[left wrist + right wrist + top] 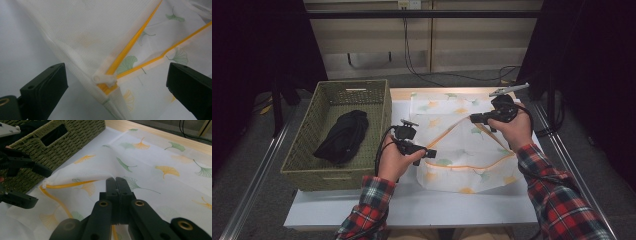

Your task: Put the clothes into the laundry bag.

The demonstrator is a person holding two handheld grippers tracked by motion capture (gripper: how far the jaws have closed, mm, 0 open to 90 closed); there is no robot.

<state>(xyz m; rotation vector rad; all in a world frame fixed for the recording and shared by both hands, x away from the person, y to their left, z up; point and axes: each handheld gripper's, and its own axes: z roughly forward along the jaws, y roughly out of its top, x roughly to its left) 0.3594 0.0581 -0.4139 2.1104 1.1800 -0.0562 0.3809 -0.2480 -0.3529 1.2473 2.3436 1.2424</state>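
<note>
A white mesh bag (464, 155) printed with ginkgo leaves lies on the table, its orange zipper partly undone. My right gripper (473, 118) is shut on the upper edge of the bag's mouth and holds that flap raised (115, 180). My left gripper (431, 152) is open at the bag's left corner. Its two jaws stand wide on either side of the white zipper pull (103, 79) without touching it. In the right gripper view the left gripper (37, 185) shows at the left, straddling that same corner of the bag (155, 185).
A woven green basket (353, 85) stands at the table's left with a black bundled garment (341, 136) inside. The basket's wall (75, 142) lies close to the bag's left side. A white sheet (422, 205) covers the table; bare wood runs along the far edge.
</note>
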